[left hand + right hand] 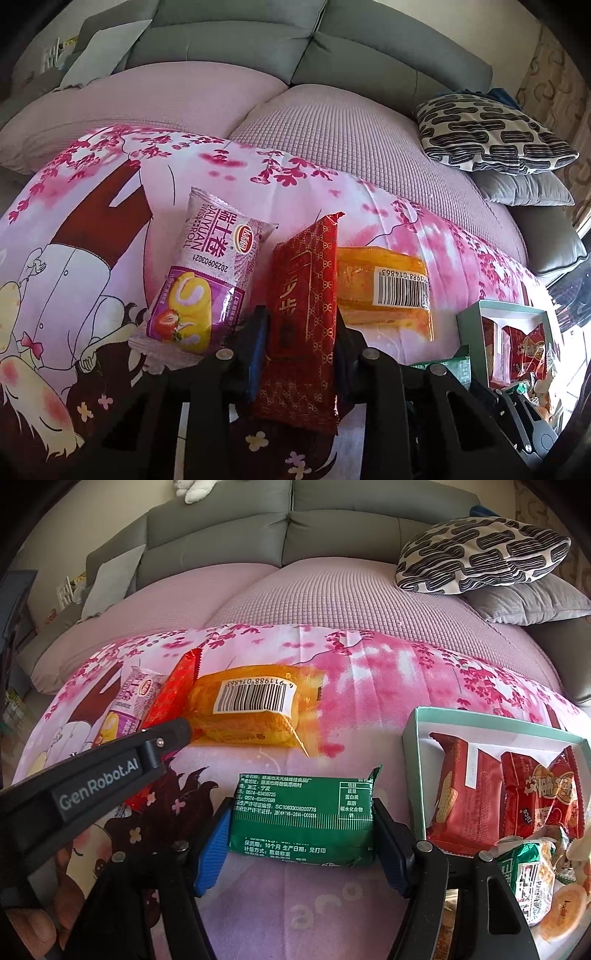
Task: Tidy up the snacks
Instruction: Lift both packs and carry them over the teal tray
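Observation:
My left gripper (301, 328) is shut on a red patterned snack pack (303, 295), held on edge between a purple Swiss roll pack (201, 280) and an orange cake pack (384, 288) on the pink blanket. My right gripper (301, 819) is shut on a green snack pack (303, 812), held just above the blanket. The right wrist view also shows the left gripper (177, 731), the red pack (173, 690), the Swiss roll pack (129, 709) and the orange pack (251, 705).
A mint-green box (417, 768) at the right holds red snack packs (465, 790) and other snacks (528, 878). Behind the blanket lies a pink quilted sofa seat (332, 602), with a patterned pillow (480, 554) at the right.

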{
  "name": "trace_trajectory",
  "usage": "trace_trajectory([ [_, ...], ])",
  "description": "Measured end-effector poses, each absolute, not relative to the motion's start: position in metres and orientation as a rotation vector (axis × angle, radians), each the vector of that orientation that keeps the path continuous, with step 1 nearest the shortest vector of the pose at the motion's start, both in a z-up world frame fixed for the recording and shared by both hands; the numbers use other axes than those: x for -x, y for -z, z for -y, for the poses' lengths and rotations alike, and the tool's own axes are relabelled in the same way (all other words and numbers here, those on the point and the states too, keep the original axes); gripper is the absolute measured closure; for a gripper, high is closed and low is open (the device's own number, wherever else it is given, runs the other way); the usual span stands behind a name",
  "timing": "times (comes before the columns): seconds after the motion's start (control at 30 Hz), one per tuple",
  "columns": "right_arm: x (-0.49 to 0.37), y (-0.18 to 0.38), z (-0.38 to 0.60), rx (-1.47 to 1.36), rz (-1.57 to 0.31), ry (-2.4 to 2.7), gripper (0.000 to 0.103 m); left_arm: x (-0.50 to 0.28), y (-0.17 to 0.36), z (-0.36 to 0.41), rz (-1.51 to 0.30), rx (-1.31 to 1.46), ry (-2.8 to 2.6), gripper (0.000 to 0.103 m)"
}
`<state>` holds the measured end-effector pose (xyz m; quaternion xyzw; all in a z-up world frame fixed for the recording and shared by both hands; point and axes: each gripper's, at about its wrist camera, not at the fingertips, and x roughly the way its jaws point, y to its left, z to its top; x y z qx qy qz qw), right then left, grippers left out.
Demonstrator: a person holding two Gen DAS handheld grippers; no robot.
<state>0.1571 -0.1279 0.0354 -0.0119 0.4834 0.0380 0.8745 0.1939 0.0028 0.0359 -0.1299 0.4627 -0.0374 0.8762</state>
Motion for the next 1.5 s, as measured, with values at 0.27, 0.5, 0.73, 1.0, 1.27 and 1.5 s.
trace_trajectory([
  [0.27,-0.157,-0.035,0.128,0.027,-1.014,-0.079,0.030,-0.195,-0.032,-0.011,-0.971,0.339,0.082,0.076],
  [0.5,-0.158,-0.035,0.129,0.026,-1.013,-0.078,0.030,-0.189,-0.048,-0.004,-0.931,0.350,0.161,0.048],
  [0.73,-0.157,-0.036,0.130,0.026,-1.010,-0.077,0.030,-0.195,-0.030,-0.018,-0.978,0.406,0.100,0.048],
  [1.0,-0.157,-0.038,0.131,0.020,-1.010,-0.079,0.030,-0.196,-0.020,-0.018,-1.005,0.366,0.073,0.048],
  [1.27,-0.157,-0.038,0.131,0.021,-1.010,-0.079,0.030,-0.200,-0.014,-0.010,-0.996,0.291,0.046,0.047],
  [1.5,-0.157,-0.041,0.133,0.011,-1.006,-0.079,0.031,-0.197,-0.019,-0.011,-0.986,0.286,0.038,0.056],
])
